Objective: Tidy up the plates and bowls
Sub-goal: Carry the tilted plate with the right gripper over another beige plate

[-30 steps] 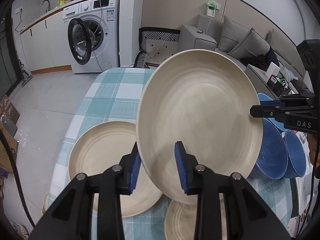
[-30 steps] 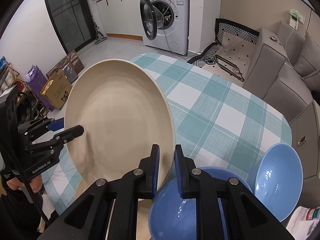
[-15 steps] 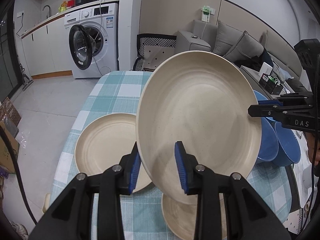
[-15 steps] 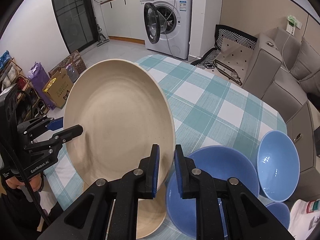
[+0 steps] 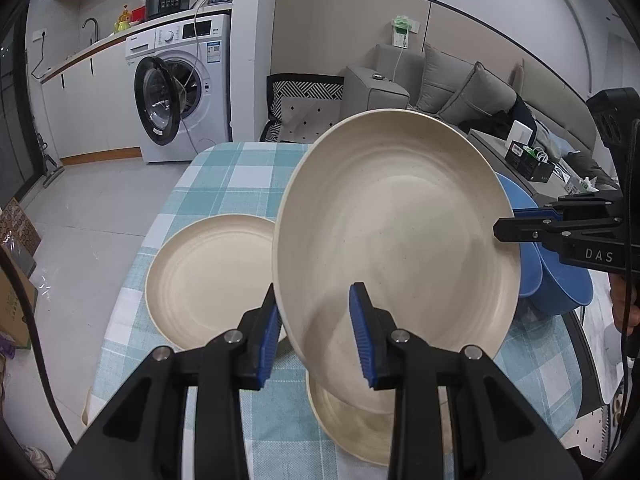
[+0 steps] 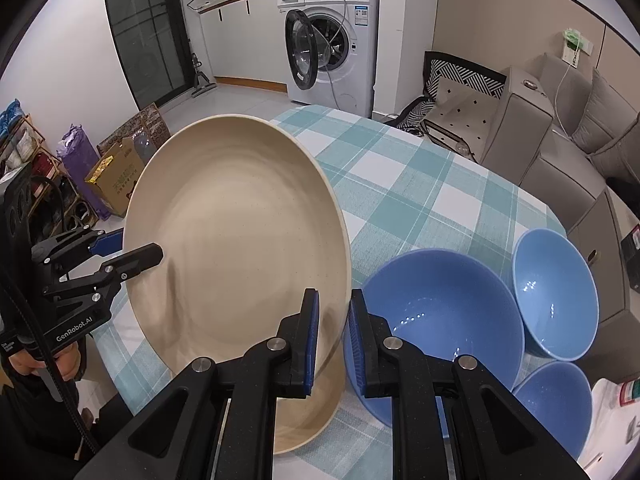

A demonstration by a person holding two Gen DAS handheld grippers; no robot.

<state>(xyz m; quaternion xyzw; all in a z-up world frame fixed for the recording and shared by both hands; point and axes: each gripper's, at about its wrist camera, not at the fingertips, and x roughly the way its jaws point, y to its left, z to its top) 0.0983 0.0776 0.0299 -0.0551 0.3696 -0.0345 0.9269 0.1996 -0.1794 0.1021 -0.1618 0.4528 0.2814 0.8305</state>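
Grippers: both pinch one raised beige plate (image 5: 396, 236).
Left gripper (image 5: 316, 332) clamps its lower rim at frame centre; right gripper (image 6: 333, 332) clamps the opposite rim. Count: three beige plates, held one plus flat plate (image 5: 208, 276) centre-left and partly hidden plate (image 5: 352, 428) below; three blue bowls (image 6: 436, 312) lower right on checked tablecloth (image 6: 432, 200).

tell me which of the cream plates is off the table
The large cream plate, held tilted in the air by both grippers on opposite rim edges. The other two cream plates lie flat on the checked tablecloth.
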